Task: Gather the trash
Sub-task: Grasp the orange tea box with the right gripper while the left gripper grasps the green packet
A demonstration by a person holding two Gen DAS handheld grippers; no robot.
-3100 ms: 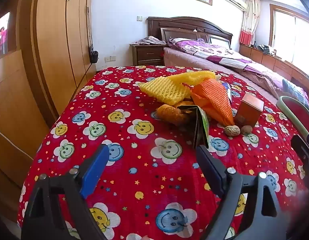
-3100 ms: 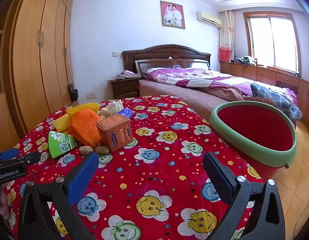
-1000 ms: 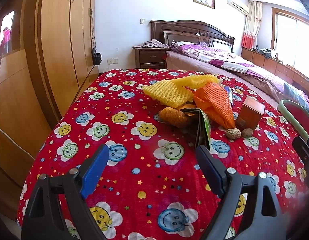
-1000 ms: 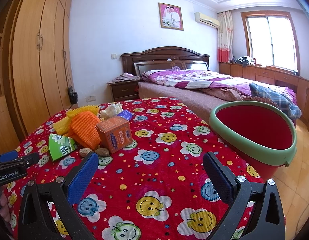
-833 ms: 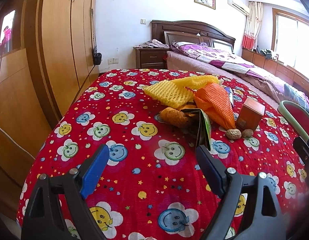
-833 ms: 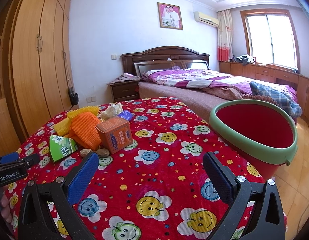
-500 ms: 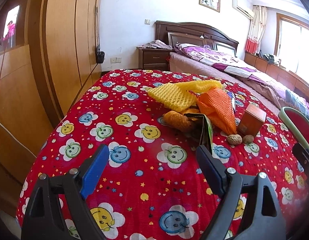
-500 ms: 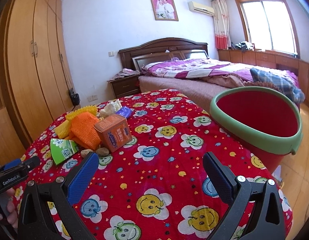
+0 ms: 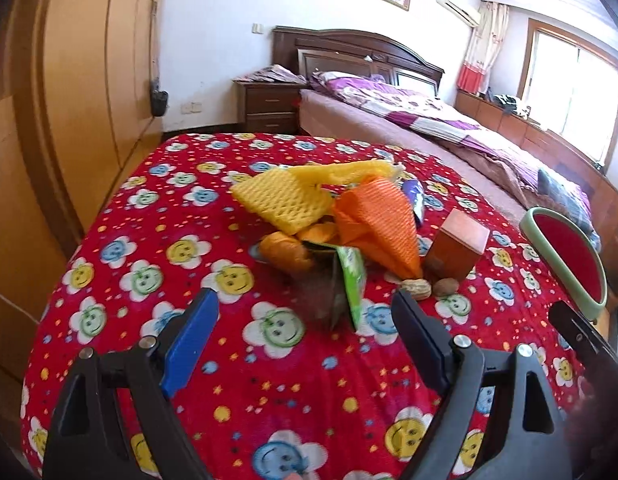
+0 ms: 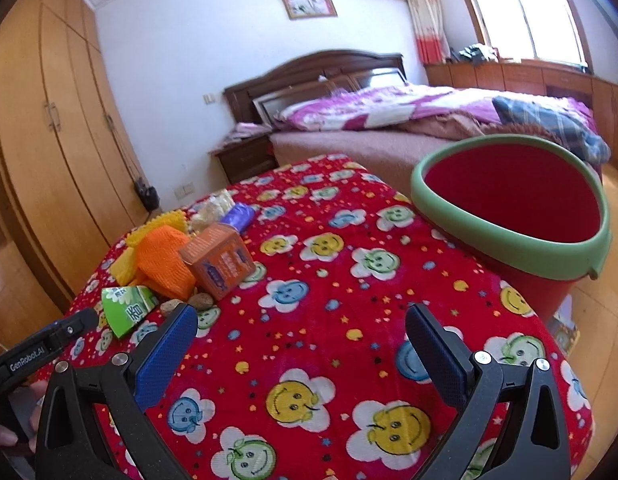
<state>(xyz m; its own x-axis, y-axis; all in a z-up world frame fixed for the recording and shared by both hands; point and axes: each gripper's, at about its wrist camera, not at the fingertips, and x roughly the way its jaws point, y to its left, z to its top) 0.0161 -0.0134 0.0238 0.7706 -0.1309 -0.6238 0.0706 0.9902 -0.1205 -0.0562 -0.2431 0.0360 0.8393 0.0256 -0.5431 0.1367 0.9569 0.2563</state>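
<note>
Two views, both jaw pairs spread wide and empty. Left wrist: the left gripper faces the trash heap mid-table: yellow foam net, orange foam net, green wrapper, orange carton, two nuts. Nets probably weigh little and squash; pinch a free edge. Right wrist: the right gripper hovers over the smiley-flower tablecloth, red bucket at its edge, bed behind.

The worktop wears a red cloth with smiling flowers. On it lies one heap: yellow foam net, orange foam net, a green carton, an orange box, two nut shells. The red bucket stands at its edge.
</note>
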